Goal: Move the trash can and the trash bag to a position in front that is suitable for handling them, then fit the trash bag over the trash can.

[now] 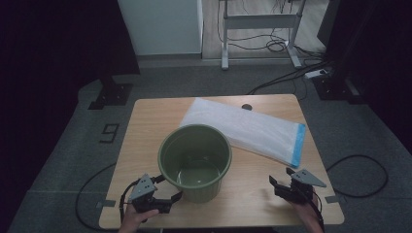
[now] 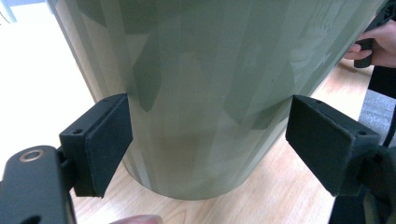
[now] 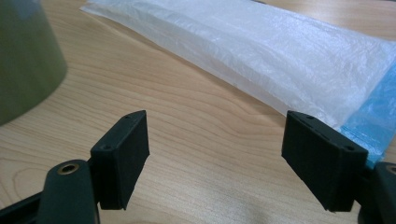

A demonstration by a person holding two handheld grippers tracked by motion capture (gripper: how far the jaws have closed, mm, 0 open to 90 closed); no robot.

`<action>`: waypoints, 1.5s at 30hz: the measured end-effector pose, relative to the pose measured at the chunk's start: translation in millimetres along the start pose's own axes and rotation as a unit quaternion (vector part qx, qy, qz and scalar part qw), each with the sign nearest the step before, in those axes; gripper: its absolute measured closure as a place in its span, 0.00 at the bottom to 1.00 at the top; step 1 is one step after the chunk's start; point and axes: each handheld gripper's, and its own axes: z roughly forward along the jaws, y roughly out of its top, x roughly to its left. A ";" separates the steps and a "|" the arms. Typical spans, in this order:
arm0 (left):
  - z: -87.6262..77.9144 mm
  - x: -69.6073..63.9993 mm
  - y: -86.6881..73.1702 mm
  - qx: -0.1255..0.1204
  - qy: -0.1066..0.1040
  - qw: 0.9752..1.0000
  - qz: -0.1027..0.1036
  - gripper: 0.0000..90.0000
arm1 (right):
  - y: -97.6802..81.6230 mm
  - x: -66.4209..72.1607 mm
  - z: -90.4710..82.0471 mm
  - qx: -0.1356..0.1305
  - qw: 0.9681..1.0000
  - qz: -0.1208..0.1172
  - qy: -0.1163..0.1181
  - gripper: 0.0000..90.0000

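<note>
A green bucket point(image 1: 195, 161) stands upright near the middle of the wooden table point(image 1: 145, 126), toward the near edge. The left gripper point(image 1: 163, 191) sits at about seven o'clock from the bucket, its jaws spread wide on either side of the bucket's lower wall, gripping nothing. At about two o'clock from the bucket lies a flat white plastic bag point(image 1: 245, 130) with a blue strip along one end. The right gripper point(image 1: 279, 183) hovers at four o'clock from the bucket, jaws released, pointing toward the bag.
</note>
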 end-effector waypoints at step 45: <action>-9.5 22.7 -39.0 0.063 0.089 0.993 -0.046 0.16 | 37.3 9.8 54.9 0.045 0.999 -0.014 -0.028 0.25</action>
